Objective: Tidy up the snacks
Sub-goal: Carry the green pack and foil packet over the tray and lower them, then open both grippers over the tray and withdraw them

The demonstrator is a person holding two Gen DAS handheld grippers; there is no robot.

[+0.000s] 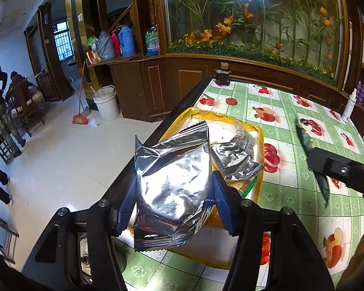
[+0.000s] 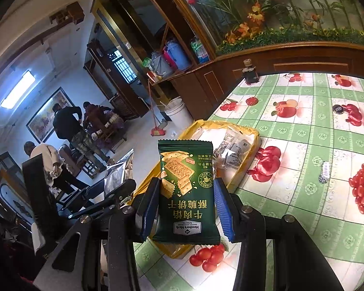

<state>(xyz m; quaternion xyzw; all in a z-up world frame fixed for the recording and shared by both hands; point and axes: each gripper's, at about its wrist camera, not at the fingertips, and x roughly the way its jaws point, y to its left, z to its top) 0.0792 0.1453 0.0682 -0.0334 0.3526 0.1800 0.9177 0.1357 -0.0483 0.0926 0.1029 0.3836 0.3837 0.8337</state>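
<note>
At lower centre of the left wrist view, the left gripper (image 1: 174, 206) clamps a silver foil packet (image 1: 173, 189) above the yellow box (image 1: 259, 145). Low in the right view, the right gripper (image 2: 185, 208) pinches a green cracker packet (image 2: 185, 189) over the fruit-print tablecloth (image 2: 303, 131).

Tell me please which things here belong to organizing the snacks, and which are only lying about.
For the job:
- silver packet held in left gripper
- green cracker packet held in right gripper
- yellow tray with packets inside

Lying about:
- dark bottle
- white bottle
- bucket
- broom
</note>
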